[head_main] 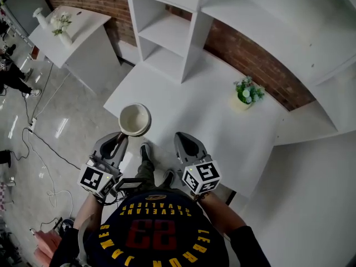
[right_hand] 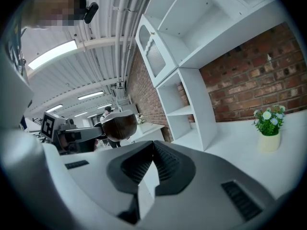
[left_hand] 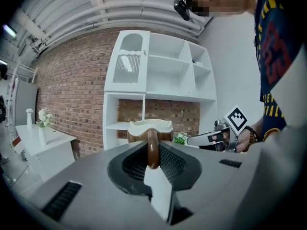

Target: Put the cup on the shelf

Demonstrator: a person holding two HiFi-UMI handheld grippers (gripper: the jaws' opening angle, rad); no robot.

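Cup (head_main: 135, 119) pinched by its handle between left gripper (head_main: 119, 139) jaws, sitting at 12 o'clock just beyond them; right gripper (head_main: 184, 142) jaws pressed together, empty.

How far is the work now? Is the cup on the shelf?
Done: the left gripper is shut on the handle of the cup. In hand: the cup is near the front edge of the table, far from the shelf, whose visible compartments are empty. The right gripper is shut and empty. Still to do: carry the cup over, set it down, release.
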